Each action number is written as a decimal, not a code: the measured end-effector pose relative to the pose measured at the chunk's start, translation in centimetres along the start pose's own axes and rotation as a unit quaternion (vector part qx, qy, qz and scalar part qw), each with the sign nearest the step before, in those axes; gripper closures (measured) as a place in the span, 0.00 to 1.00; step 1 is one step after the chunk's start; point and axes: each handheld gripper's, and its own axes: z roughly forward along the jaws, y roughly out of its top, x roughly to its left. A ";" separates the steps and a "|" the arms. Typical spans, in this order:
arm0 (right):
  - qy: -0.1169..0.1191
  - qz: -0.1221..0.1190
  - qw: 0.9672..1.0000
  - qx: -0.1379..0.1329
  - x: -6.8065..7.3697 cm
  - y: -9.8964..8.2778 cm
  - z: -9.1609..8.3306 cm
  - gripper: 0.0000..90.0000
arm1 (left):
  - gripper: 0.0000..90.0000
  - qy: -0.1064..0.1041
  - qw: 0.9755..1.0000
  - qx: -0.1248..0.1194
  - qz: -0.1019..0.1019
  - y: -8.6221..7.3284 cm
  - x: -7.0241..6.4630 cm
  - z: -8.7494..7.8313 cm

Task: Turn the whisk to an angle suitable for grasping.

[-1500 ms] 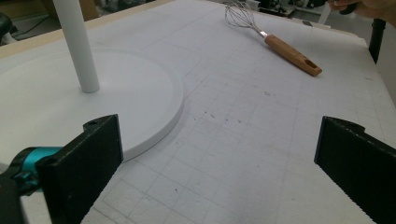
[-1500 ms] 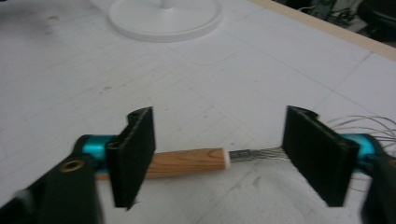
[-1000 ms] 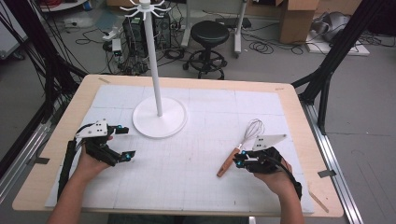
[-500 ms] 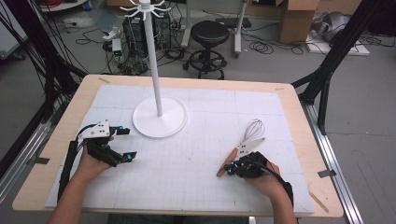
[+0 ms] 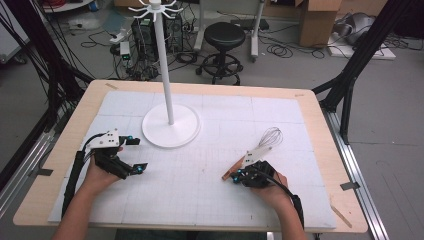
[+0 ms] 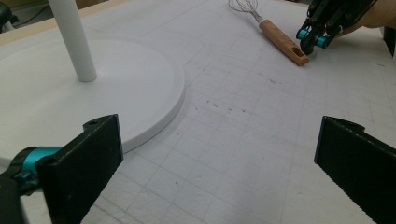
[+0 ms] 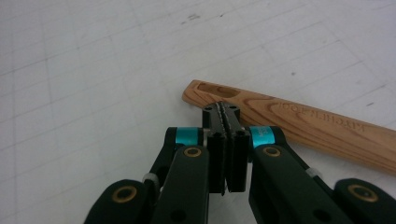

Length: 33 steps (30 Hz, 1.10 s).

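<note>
Shifted leftward, right gripper [image 7: 226, 116] meets the whisk's [image 7: 299, 123] grained wooden handle.

Wooden table [image 5: 320, 107] — white grid mat [image 5: 225, 195] carrying stand base [image 5: 171, 126] and whisk [image 5: 252, 154].

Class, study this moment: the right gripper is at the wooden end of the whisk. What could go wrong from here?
1. The right gripper has its jaws closed against the tip of the whisk handle, not around it; pressing on could push the whisk away instead of gripping it.
2. A grip at the handle's far end may let the wire head sag or swing.
</note>
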 end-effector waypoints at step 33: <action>-0.023 -0.002 0.997 -0.078 -0.3 0.7 -2.3 0.71 | 0.02 -0.002 1.000 -0.002 -0.003 -0.1 0.1 0.0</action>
